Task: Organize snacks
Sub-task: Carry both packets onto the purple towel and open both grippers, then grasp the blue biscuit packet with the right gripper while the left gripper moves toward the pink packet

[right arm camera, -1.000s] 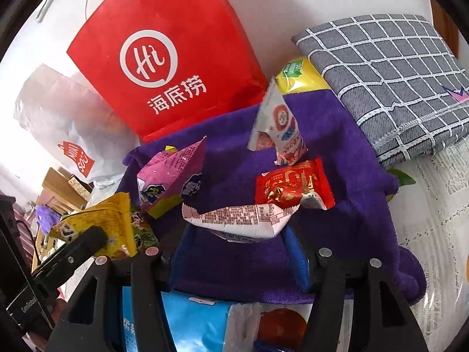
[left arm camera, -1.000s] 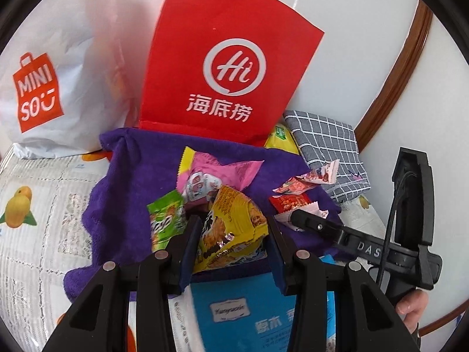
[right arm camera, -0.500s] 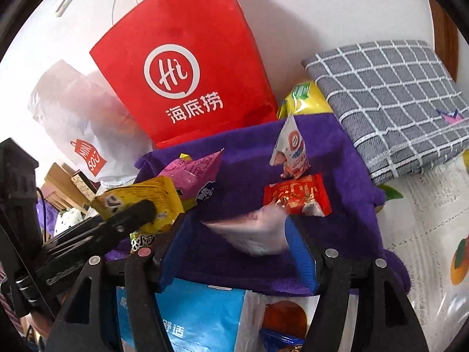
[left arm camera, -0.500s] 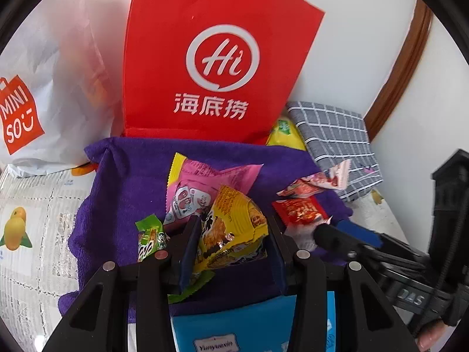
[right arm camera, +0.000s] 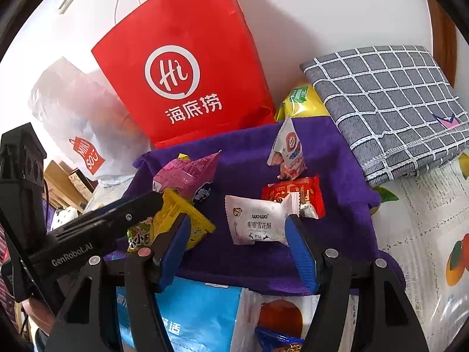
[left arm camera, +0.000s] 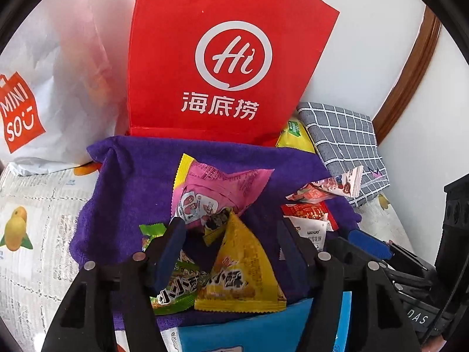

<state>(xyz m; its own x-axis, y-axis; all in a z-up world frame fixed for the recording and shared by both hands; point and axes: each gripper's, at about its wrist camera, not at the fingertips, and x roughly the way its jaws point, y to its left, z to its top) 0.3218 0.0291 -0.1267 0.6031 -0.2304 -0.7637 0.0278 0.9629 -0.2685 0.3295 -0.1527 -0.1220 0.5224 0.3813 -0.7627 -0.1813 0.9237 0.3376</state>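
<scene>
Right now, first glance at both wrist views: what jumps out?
The tall red paper bag stands against the wall behind everything. In front of it a purple towel is strewn with snack packets, notably a pink packet mid-towel and a yellow triangular packet lying between the left gripper's opening jaws.

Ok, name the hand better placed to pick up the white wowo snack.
Right. The right tongs are open with the white wowo snack lying between their tips on the purple towel. The left tongs are opening over the yellow snack, off to the side.
</scene>
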